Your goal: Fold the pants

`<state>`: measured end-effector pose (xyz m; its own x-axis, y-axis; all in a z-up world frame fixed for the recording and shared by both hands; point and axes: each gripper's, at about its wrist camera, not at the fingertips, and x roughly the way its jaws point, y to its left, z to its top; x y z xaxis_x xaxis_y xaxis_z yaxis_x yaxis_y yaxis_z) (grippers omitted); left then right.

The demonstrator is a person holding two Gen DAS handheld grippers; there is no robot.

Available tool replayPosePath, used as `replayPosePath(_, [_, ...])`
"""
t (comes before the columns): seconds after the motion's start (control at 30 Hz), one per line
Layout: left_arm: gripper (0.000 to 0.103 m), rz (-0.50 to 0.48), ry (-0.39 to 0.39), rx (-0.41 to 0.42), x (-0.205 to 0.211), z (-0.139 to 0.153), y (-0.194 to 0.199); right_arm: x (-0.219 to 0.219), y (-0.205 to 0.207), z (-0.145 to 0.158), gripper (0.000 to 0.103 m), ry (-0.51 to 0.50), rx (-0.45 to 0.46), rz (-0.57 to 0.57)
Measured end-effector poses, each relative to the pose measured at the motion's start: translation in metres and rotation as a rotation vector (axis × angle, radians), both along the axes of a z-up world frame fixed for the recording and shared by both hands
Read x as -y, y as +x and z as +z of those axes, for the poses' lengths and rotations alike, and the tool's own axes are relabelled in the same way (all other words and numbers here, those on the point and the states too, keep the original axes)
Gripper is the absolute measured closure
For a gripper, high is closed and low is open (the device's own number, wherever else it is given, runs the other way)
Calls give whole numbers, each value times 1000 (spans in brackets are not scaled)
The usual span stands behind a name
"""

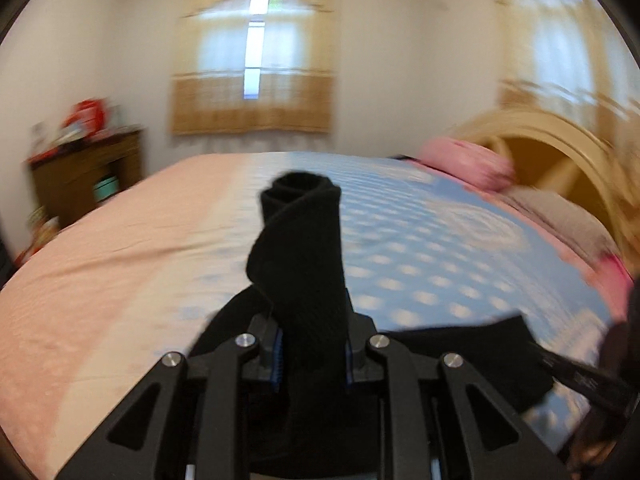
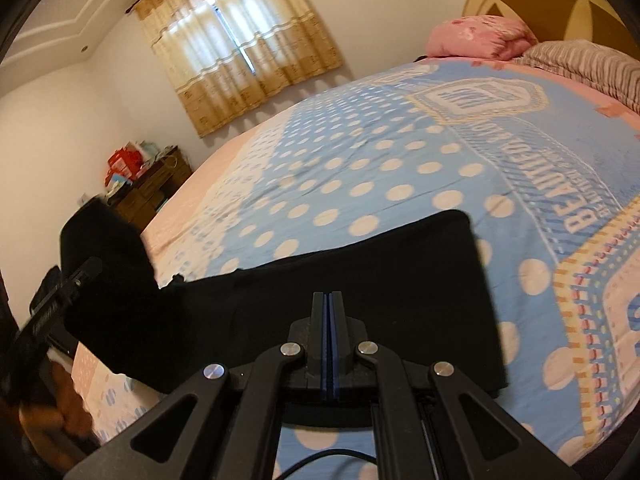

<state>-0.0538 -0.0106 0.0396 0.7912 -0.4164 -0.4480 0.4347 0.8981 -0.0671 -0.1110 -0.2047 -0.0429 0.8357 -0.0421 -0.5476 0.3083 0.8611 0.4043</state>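
In the left wrist view the left gripper [image 1: 312,354] has its fingers [image 1: 276,360] clamped on a bunched fold of the black pants [image 1: 300,264]; the cloth stands up between them in a twisted roll above the bed [image 1: 120,264], and more of it spreads low to the right over the blue dotted bedcover [image 1: 440,264]; the room behind is blurred, with a curtained window [image 1: 254,60], a dark wooden cabinet [image 1: 86,180] at left, a pink pillow [image 1: 464,162] and a curved headboard [image 1: 560,148] at right. In the right wrist view the right gripper [image 2: 328,304] has its fingers [image 2: 318,332] pressed tight together, and whether any cloth is pinched between them cannot be told; the pants lie just ahead as a broad dark band across the bedcover, rising at the far left where the other gripper's black tool [image 2: 56,300] lifts them beside the person's hand [image 2: 60,412]; a striped grey pillow [image 2: 592,68] lies by the pink one.
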Motion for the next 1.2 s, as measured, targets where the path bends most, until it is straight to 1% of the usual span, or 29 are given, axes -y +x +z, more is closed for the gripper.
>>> replayPosePath(0.13, [81, -140, 71, 1, 48, -13, -21, 18, -12, 1, 101, 5, 4, -43])
replayPosePath(0.23, [81, -219, 107, -9, 71, -23, -35, 29, -22, -2, 101, 17, -1, -69])
replayPosePath(0.27, [81, -237, 119, -11, 76, -26, -38, 31, -24, -4, 101, 19, -3, -73])
replayPosePath(0.37, [81, -283, 200, 8, 91, -40, -46, 38, -29, -9, 101, 31, -14, -88])
replayPosePath(0.47, [81, -316, 247, -34, 108, -58, -44, 43, -31, -13, 101, 52, -20, -96])
replayPosePath(0.57, [80, -340, 313, -40, 118, -69, -47, 45, -34, -13, 101, 51, -20, -88])
replayPosePath(0.6, [74, -341, 331, -50, 118, -72, -47, 45, -35, -12, 101, 46, -19, -83])
replayPosePath(0.67, [73, -358, 335, -77, 117, -72, -46, 44, -37, -10, 101, 45, -12, -62])
replayPosePath(0.7, [69, -374, 340, -80, 115, -71, -47, 45, -38, -9, 101, 56, -5, -50])
replayPosePath(0.73, [57, -387, 349, -79, 115, -69, -49, 46, -39, -8, 101, 81, 7, -38])
replayPosePath(0.77, [47, -392, 360, -75, 111, -65, -52, 48, -41, -8, 101, 113, 23, -24])
replayPosePath(0.8, [27, -390, 365, -67, 104, -60, -54, 51, -43, -8, 101, 151, 42, -14])
replayPosePath(0.83, [14, -384, 362, -60, 97, -55, -55, 53, -43, -8, 101, 188, 63, 0])
replayPosePath(0.9, [6, -391, 332, -59, 78, -43, -56, 56, -42, -8, 101, 255, 92, 26])
replayPosePath(0.97, [6, -386, 307, -52, 55, -33, -57, 56, -36, -11, 101, 319, 102, 46])
replayPosePath(1.03, [6, -334, 302, -49, 33, -29, -51, 54, -28, -14, 100, 353, 89, 56])
replayPosePath(1.07, [6, -291, 295, -58, 22, -28, -46, 52, -24, -14, 100, 359, 82, 67])
replayPosePath(1.13, [5, -214, 262, -101, 1, -30, -30, 46, -15, -16, 98, 374, 77, 92])
replayPosePath(1.2, [5, -131, 221, -188, -18, -34, -9, 38, -10, -16, 97, 350, 61, 93])
